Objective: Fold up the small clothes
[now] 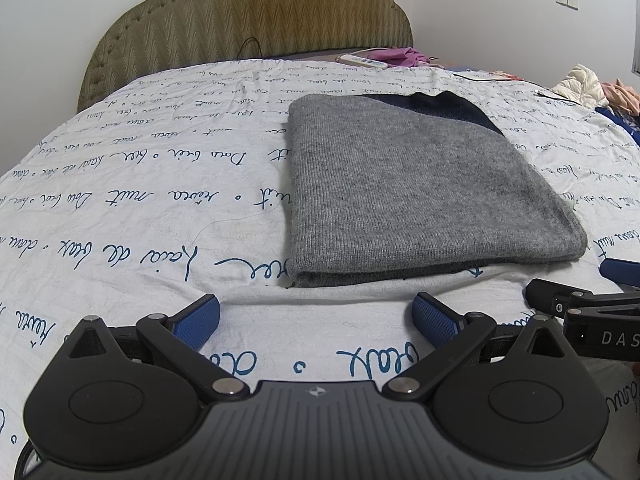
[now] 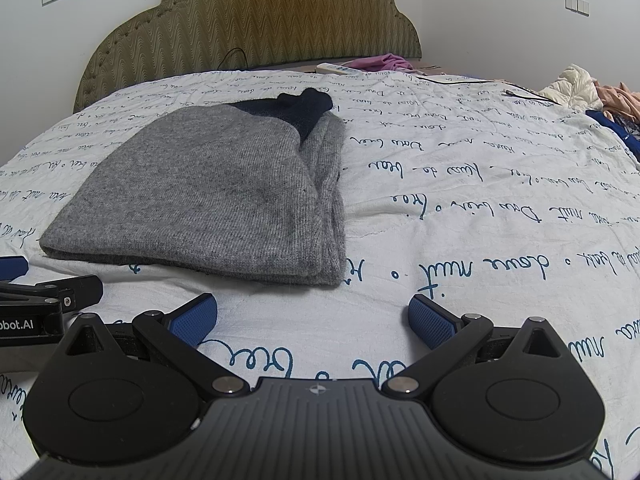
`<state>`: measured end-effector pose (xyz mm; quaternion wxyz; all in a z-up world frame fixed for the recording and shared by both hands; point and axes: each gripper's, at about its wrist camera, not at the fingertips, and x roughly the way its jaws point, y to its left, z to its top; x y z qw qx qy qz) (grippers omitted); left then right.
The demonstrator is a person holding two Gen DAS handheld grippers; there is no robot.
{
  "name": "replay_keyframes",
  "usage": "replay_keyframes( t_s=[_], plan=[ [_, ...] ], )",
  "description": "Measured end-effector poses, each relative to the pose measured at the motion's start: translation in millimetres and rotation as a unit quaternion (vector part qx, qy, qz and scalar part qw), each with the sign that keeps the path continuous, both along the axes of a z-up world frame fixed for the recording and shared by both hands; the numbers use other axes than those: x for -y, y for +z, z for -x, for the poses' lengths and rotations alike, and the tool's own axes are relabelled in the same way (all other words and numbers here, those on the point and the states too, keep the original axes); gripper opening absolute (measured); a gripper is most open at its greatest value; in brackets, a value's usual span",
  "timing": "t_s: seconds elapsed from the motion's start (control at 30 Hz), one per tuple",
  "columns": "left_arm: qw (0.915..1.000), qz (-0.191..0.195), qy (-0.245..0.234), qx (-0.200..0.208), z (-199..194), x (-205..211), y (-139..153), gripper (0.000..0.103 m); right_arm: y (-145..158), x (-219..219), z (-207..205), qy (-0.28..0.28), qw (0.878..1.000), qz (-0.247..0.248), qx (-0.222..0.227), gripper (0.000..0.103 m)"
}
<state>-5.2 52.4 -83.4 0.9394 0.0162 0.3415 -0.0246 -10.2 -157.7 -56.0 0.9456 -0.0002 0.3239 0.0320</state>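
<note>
Both the left gripper (image 1: 316,318) and right gripper (image 2: 313,317) hover wide and empty near the folded grey sweater (image 1: 404,192), best pinched at its near corners together.

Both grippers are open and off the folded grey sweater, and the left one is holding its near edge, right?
Not quite. The left gripper holds nothing: in the left wrist view its jaws are open over bare bedsheet, short of the sweater. The right gripper is open too.

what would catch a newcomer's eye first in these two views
The folded grey knitted garment with a dark navy part lies flat in the middle of the white bedsheet printed with blue handwriting. Both blue-padded claws, left and right, sit open just short of it, holding nothing. Behind stands an olive quilted headboard.
</note>
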Motion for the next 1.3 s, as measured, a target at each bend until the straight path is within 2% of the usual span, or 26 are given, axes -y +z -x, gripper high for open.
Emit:
replay_keyframes(
  t_s=[0.67, 0.9, 1.1, 1.3],
  plan=[
    [1.0, 0.004, 0.005, -0.006, 0.5, 0.1, 0.7, 0.103, 3.4, -2.6, 4.3, 0.005, 1.0, -0.005, -0.013, 0.102],
    [0.9996, 0.025, 0.004, -0.008, -0.2, -6.0, 2.0, 0.103, 2.7, -3.1, 3.3, 0.009, 1.0, -0.002, -0.016, 0.103],
    [0.9997, 0.009, 0.002, -0.022, -3.2, 0.1, 2.9, 0.103, 2.0, -4.7, 2.7, 0.009, 1.0, 0.003, -0.017, 0.103],
    [0.9997, 0.008, 0.003, -0.022, -4.0, 0.6, 2.5, 0.103, 1.5, -5.1, 1.1, 0.01, 1.0, 0.001, -0.019, 0.103]
  ],
)
